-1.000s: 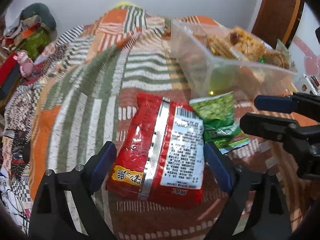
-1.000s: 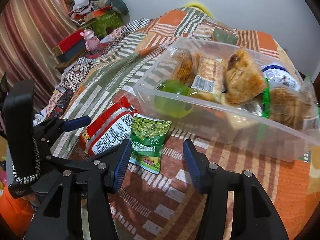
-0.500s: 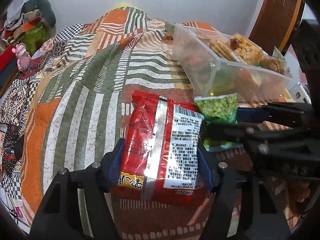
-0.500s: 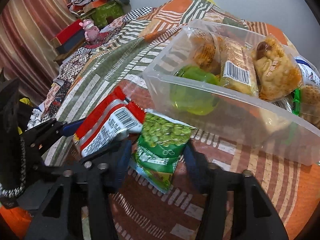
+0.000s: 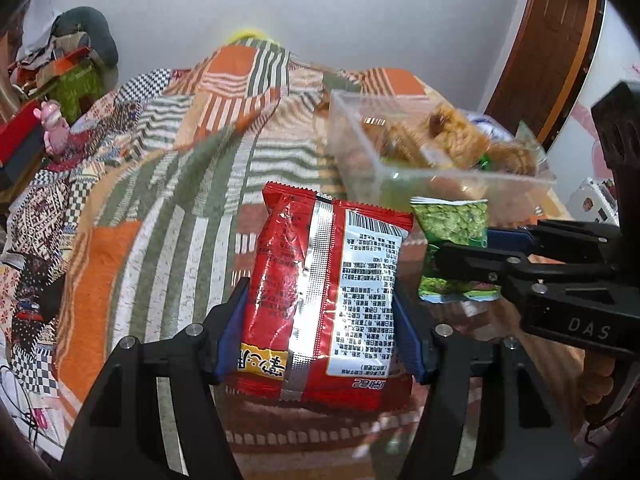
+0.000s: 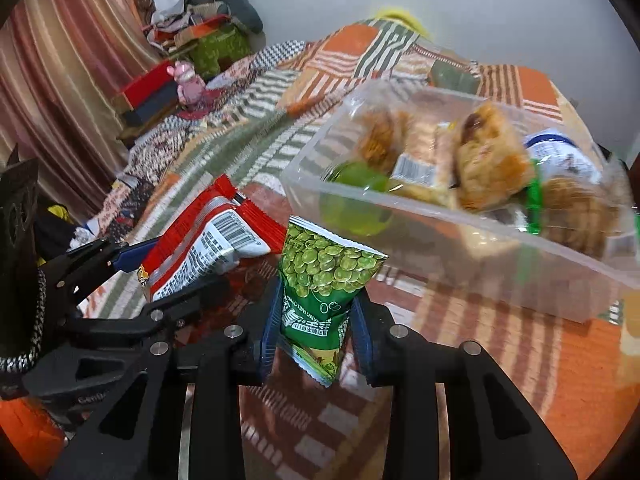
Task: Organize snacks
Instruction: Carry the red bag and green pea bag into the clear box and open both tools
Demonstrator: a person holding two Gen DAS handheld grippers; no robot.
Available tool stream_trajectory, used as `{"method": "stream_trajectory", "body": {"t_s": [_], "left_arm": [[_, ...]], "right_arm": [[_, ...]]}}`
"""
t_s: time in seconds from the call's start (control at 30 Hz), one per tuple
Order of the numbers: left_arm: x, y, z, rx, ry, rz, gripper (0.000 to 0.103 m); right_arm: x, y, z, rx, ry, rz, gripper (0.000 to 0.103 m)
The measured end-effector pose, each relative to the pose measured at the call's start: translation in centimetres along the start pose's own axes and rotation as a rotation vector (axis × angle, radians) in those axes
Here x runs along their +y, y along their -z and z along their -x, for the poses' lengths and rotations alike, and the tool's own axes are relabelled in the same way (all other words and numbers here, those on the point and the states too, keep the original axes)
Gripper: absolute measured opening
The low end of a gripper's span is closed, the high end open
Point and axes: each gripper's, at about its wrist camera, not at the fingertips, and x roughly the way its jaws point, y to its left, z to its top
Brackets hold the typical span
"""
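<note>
My left gripper [image 5: 320, 328] is shut on a red snack bag [image 5: 324, 288] and holds it off the bedspread. My right gripper [image 6: 316, 328] is shut on a green pea packet [image 6: 324, 280] and holds it raised. The right gripper [image 5: 476, 252] with the pea packet [image 5: 452, 224] shows to the right in the left wrist view. The left gripper [image 6: 160, 276] with the red bag [image 6: 208, 236] shows to the left in the right wrist view. A clear plastic bin [image 6: 500, 248] holding several wrapped snacks stands just beyond both packets; it also shows in the left wrist view [image 5: 360, 160].
A patchwork bedspread [image 5: 168, 208] covers the bed under everything. Boxes, clothes and a pink toy [image 6: 186, 84] lie at the far left edge. A brown door [image 5: 560, 40] stands at the right. Striped curtains [image 6: 60, 60] hang at the left.
Both grippers have closed on their packets and lifted them off the bedspread. The pea packet now stands upright between my right fingers.
</note>
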Motion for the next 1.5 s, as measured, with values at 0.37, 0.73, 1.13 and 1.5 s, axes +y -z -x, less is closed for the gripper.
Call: {"method": "stream_trajectory", "body": {"t_s": [0.37,0.73,1.13,1.5], "left_arm": [[-3.9,-3.2,3.9,-0.098,0.022,-0.023,0.064],[-7.5,-7.5,1.5,-0.133,0.043,-0.041,0.064],[-8.3,-11.7,-4.6,-0.119,0.044,-0.036,0.064],[-8.4,-11.4,-7.8,-0.1,-0.013,-0.029,0.066]], "right_arm": [[-2.9,-0.3,5.7,-0.143,0.045,-0.043,0.03],[-7.1,-1.7,5.7,-0.177,0.113,-0.092,0.03],[-9.1,-3.2,2.5,-0.141,0.137,-0.083,0.03],[-9.5,-2.3,2.0,-0.103,0.13,-0.091,0.033]]}}
